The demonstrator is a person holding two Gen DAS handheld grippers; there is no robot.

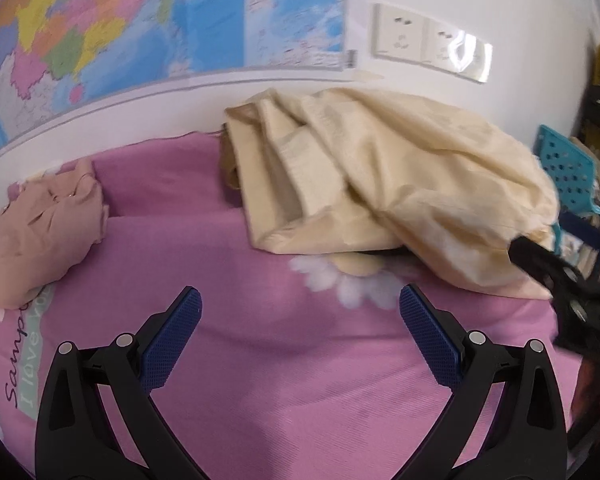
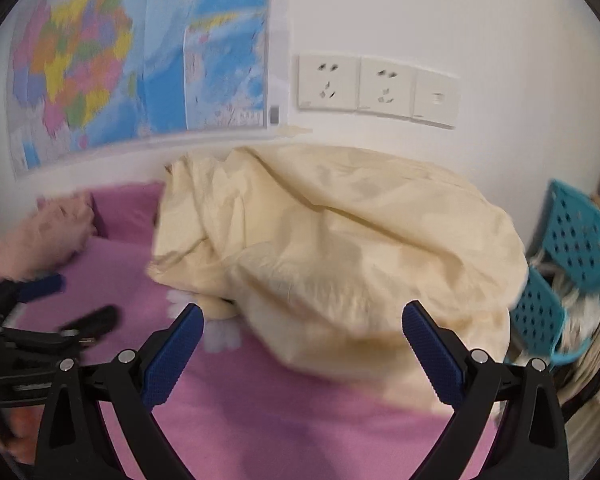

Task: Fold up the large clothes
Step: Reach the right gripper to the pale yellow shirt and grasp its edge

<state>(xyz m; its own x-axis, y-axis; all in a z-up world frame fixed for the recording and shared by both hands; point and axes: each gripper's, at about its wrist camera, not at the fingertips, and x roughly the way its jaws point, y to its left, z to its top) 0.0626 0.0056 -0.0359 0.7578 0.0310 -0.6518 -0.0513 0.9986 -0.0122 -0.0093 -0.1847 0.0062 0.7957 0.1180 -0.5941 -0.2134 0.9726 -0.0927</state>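
Left tool (image 1: 300, 322) hangs over the pink bedspread (image 1: 260, 360) with its blue pads spread wide and nothing between them, while the cream garment (image 1: 380, 184) lies crumpled against the wall ahead and to its right. Right tool (image 2: 302, 340), equally wide and empty, sits just before that heap, so folding seems not yet begun; next, each should probably pinch an edge and spread it flat.
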